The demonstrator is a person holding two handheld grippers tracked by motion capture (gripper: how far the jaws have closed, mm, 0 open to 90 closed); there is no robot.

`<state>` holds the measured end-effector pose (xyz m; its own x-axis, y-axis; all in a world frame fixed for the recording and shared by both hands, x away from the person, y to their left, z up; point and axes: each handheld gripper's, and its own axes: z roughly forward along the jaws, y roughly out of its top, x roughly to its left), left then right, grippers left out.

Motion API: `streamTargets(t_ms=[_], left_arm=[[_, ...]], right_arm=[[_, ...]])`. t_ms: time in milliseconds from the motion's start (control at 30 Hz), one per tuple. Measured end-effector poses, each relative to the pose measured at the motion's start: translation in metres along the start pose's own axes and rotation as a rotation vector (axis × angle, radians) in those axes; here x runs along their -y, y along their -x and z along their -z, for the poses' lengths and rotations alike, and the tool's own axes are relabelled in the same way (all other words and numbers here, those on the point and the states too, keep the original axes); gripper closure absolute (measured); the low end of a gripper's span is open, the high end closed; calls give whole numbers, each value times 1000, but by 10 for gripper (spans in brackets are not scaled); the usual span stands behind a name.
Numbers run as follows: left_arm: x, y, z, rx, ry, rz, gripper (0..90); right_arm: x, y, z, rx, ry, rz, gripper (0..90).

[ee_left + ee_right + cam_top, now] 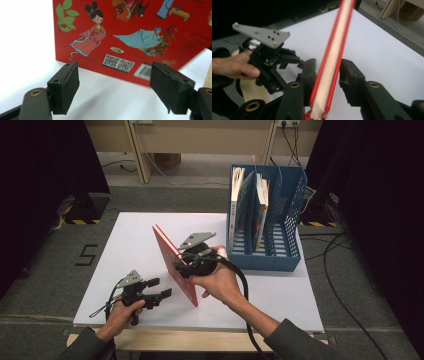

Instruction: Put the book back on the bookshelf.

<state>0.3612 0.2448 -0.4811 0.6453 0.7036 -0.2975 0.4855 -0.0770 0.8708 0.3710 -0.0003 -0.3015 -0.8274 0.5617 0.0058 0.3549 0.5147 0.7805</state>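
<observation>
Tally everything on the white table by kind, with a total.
Red hardcover picture book, held on edge in the right claw: 1
Blue perforated plastic file rack: 1
Books standing in the rack: at least 2; exact number cannot be told
Total: at least 4

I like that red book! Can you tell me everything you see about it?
The red book is thin with a hard red cover and pale page edges. It stands on its edge on the white table, tilted. Its cover shows cartoon people, green leaves, square codes and a barcode. The right tongs straddle its edge, closing on it. The left tongs gape open nearby, not touching.
</observation>
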Motion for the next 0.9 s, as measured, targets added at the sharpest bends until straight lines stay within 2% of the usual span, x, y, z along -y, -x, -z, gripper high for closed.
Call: streamTargets(t_ms=[33,167,300,600,767,833,900], left_arm=[[0,0,0,0,0,1,231],[1,-1,0,-3,-2,11,229],[1,-1,0,-4,-5,9,229],[1,-1,0,-7,-8,8,229],[1,-1,0,-9,-10,8,228],[1,-1,0,-9,-9,10,228],[1,-2,0,-11,-8,10,228]], right_arm=[[2,4,-1,-8,24,-7,712],[12,19,-1,-13,103,-83,730],[22,31,1,-20,159,-130,734],[41,35,-3,-45,210,-195,720],[52,39,-9,-47,271,-235,715],[58,41,-12,-64,297,-269,713],[61,43,-13,-55,313,-266,720]])
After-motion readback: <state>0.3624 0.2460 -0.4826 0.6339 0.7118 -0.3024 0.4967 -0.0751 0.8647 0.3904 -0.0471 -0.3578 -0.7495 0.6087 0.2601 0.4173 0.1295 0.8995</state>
